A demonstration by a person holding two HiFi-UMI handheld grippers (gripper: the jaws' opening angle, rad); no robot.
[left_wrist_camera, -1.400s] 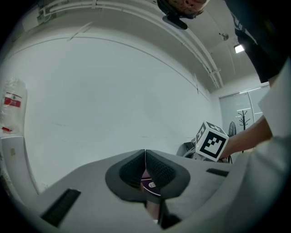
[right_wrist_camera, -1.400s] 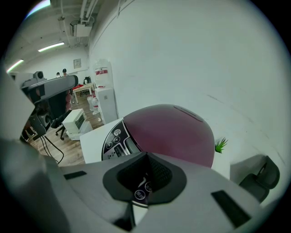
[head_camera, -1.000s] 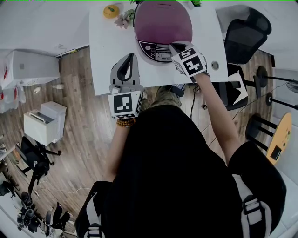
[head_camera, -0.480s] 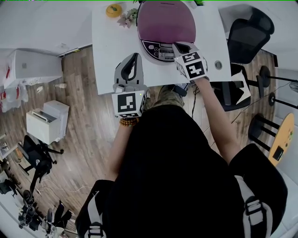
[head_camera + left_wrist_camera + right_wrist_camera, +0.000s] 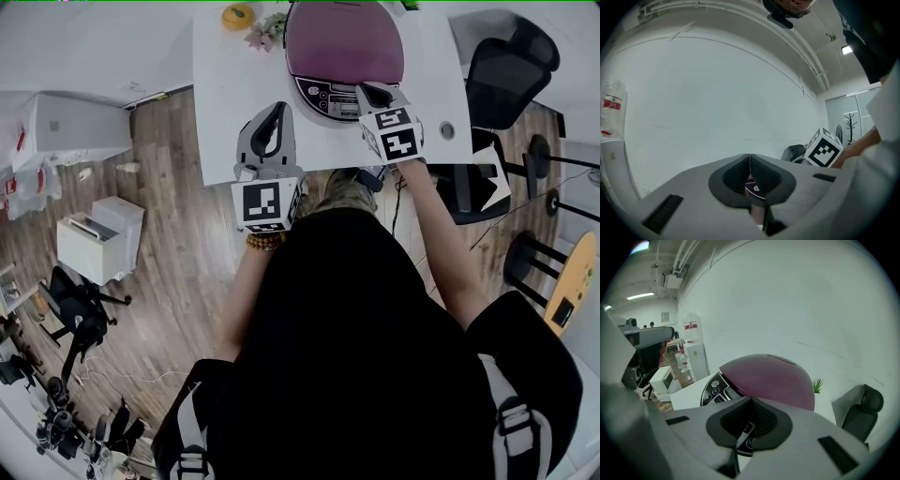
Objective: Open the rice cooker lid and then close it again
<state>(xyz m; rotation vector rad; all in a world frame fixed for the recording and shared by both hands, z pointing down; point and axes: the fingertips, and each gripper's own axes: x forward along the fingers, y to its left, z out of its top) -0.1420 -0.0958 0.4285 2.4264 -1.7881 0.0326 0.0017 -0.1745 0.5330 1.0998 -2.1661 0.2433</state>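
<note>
Head view | right tongs (image 5: 364,90) closed, empty, tips at rice cooker (image 5: 328,96) front; lid (image 5: 345,39) down, just beyond | left tongs (image 5: 277,108) closed, empty, over bench (image 5: 220,112) | step: opening, probably | next: press latch, raise lid

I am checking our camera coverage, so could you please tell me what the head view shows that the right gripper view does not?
Only the head view shows the left gripper, held above the near edge of the white table, and a yellow object at the table's far edge. Only the right gripper view shows the ceiling lights. Both show the rice cooker with its purple lid down, its control panel, and the right gripper, jaws shut and empty, by that panel.
</note>
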